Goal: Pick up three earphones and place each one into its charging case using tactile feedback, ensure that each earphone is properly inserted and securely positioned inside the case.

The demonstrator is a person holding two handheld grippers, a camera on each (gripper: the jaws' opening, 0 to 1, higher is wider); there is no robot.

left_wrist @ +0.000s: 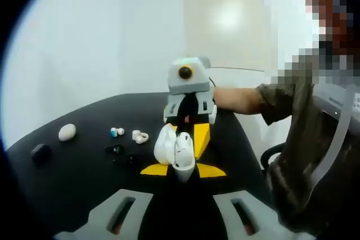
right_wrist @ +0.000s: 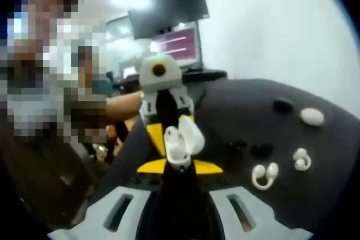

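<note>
Black table (left_wrist: 67,184): work surface. A person's sleeve (left_wrist: 278,102) reaches in from the right of the left gripper view. A lit monitor (right_wrist: 179,44) stands behind the table in the right gripper view.

Left gripper (left_wrist: 183,172): yellow tips drawn in on the base of the open white charging case (left_wrist: 175,149), pinching it as far as the view shows. Right gripper (right_wrist: 180,168): tips likewise closed against the lower end of that case. In each view the opposite gripper's yellow jaw sits just beside the case, so both appear to hold it. The case is lifted clear of the table between the two grippers, lid hinged back.

On the table, well apart from the held case:
- white oval case (left_wrist: 67,132) and black case (left_wrist: 40,152), both shut
- white clip-style earphone (right_wrist: 264,175), with a second white earphone (right_wrist: 302,159) near it
- blue-and-white earbud (left_wrist: 116,132)
- two black earphones (left_wrist: 115,150), low contrast against the table

Handling judgement: the earphones look light, rigid, glossy and liable to slip or flick out of a hard pinch. Best taken across the widest part of the body with a gentle squeeze, leaving the seating end free. The case shell is smooth plastic and should be held low on the base, away from hinge and lid.
</note>
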